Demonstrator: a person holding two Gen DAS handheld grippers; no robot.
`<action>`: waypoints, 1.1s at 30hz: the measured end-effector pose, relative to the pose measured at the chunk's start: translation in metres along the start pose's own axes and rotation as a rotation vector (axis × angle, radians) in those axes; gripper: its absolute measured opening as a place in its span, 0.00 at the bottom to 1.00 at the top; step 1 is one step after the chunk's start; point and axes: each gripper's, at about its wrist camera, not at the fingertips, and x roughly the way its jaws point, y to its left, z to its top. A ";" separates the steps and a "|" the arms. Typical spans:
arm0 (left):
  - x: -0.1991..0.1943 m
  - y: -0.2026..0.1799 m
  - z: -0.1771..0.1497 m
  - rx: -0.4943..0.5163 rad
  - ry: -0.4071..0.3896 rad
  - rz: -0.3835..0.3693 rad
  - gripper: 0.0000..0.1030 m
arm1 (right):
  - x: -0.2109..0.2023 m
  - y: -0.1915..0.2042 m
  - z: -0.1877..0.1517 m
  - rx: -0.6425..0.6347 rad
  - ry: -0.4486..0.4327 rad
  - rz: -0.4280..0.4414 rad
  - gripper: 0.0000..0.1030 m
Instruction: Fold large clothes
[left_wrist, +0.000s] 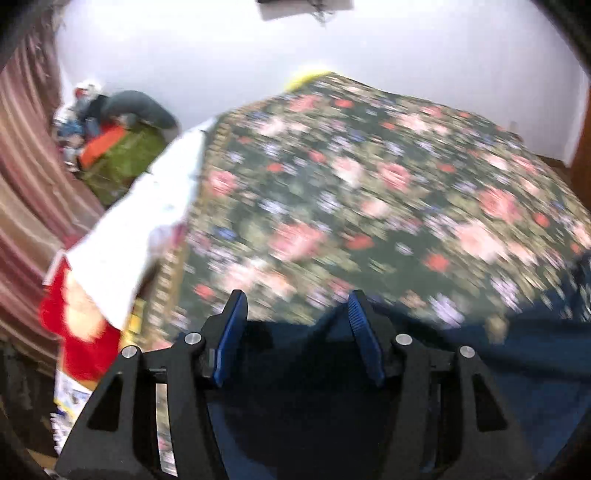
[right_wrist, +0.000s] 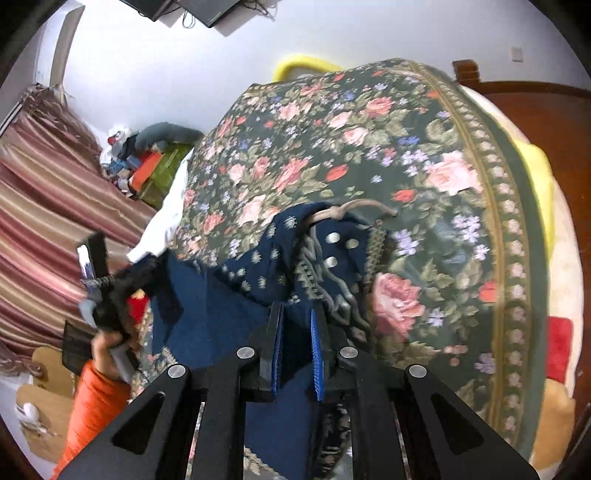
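Two grippers are seen over a bed covered by a floral bedspread (right_wrist: 424, 155), dark green with pink roses and a patterned border. On the near part of the bedspread a dark blue garment (right_wrist: 229, 314) is spread, its upper part bunched into folds with a pale printed pattern, metal snaps and a light drawstring.

By the right gripper (right_wrist: 297, 321) a fold of the blue garment is clamped: the jaws are drawn almost together and the blue cloth is pinched between the ribbed blue pads, the cloth being lifted into a ridge in front of them.

The left gripper (left_wrist: 297, 306) is held with its jaws parted, and nothing is pressed between the blue pads; only the dark blue garment (left_wrist: 480, 354) is seen lying beneath and behind them. This view is smeared by motion blur, so fine detail of the bedspread (left_wrist: 369, 166) cannot be made out. In the right wrist view the left gripper (right_wrist: 110, 291) is seen at the left edge of the garment, gripped by a hand (right_wrist: 107, 347) from which an orange sleeve (right_wrist: 92, 406) extends.

At the left side of the bed a white sheet (left_wrist: 147, 221) is hung over the edge, with a striped curtain (right_wrist: 44, 206) beyond it and a pile of clutter (right_wrist: 147, 162) against the white wall.
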 end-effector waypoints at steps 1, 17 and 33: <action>-0.001 0.011 0.006 0.002 0.004 0.021 0.56 | -0.008 -0.004 0.001 0.002 -0.035 -0.076 0.09; -0.040 0.078 -0.098 -0.035 0.170 -0.249 0.57 | 0.009 0.074 -0.062 -0.297 0.073 -0.249 0.09; -0.038 -0.003 -0.159 0.086 0.190 -0.377 0.81 | 0.107 0.163 -0.142 -0.758 0.013 -0.719 0.75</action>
